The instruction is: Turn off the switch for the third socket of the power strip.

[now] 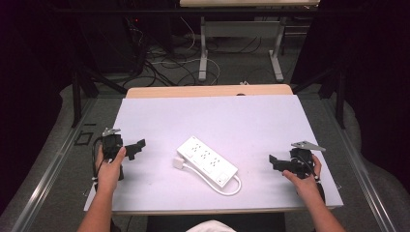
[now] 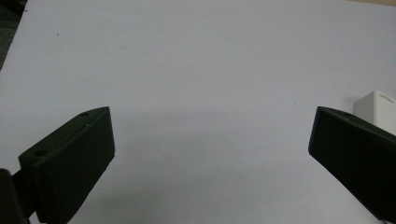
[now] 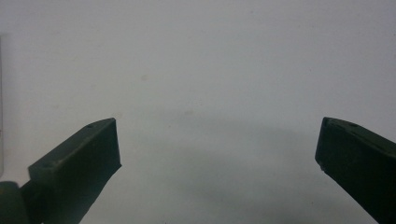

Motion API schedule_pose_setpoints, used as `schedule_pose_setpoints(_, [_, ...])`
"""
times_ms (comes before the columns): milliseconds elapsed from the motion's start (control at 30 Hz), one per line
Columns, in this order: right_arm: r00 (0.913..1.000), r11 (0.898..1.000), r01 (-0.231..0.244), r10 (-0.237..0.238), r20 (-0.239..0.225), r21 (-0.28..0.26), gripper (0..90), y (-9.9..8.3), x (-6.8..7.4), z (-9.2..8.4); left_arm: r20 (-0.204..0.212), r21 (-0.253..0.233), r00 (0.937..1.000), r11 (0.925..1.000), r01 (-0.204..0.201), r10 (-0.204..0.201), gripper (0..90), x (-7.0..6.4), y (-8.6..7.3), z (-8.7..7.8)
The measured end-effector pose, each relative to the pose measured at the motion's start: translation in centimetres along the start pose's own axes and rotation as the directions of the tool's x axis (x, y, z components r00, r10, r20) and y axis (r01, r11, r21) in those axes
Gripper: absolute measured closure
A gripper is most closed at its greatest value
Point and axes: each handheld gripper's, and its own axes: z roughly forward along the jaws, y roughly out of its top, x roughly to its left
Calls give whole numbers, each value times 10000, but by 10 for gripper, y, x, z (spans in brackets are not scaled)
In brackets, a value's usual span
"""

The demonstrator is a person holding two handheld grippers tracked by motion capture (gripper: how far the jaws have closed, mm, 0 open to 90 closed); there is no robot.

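While both tongs [image 1: 140,147] [image 1: 272,160] gape empty, white six-outlet power strip [image 1: 207,160], cord looped

White power strip [image 1: 207,162] (white cord) — black tongs [image 1: 137,149] — pale table [image 1: 241,121].

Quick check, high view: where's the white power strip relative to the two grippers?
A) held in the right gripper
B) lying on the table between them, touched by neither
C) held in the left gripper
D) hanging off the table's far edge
B: the power strip lies flat on the table, apart from the left gripper and the right gripper, both with jaws open and empty.
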Motion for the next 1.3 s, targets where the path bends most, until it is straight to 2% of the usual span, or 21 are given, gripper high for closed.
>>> schedule_pose_setpoints(33, [10000, 10000, -53, 53, 1, 7, 0, 0, 0, 0, 54, 153, 10000, 9999, -77, 76, 2, 0, -1, -2])
schedule_pose_setpoints(67, [10000, 10000, -63, 63, 1, 20, 0, 0, 0, 1, 8, -31, 9999, 9999, -103, 103, 2, 0, -3, -1])
schedule_pose_setpoints(200, [10000, 10000, 23, -23, -28, 27, 0, 0, 1, 1, 57, -156, 10000, 9999, -64, 65, 2, 0, -7, -1])
schedule_pose_setpoints(533, [10000, 10000, -33, 33, -21, 25, 0, 0, 0, 1, -82, 51, 9994, 9995, -328, 328, 5, 5, -14, 4])
schedule_pose_setpoints(667, [10000, 10000, -25, 25, -14, 30, 0, 0, 0, 1, -85, 63, 9997, 9997, -231, 232, 5, 7, -16, 6])
schedule_pose_setpoints(800, [10000, 10000, 72, -72, -18, 56, 0, 0, 0, 2, -92, 116, 9994, 9994, -319, 320, 7, 8, -16, 6])
schedule_pose_setpoints(1300, [9999, 9999, 95, -94, -40, 82, 0, 1, 0, 3, -120, 87, 9996, 9997, -246, 247, 9, 9, -18, 9])
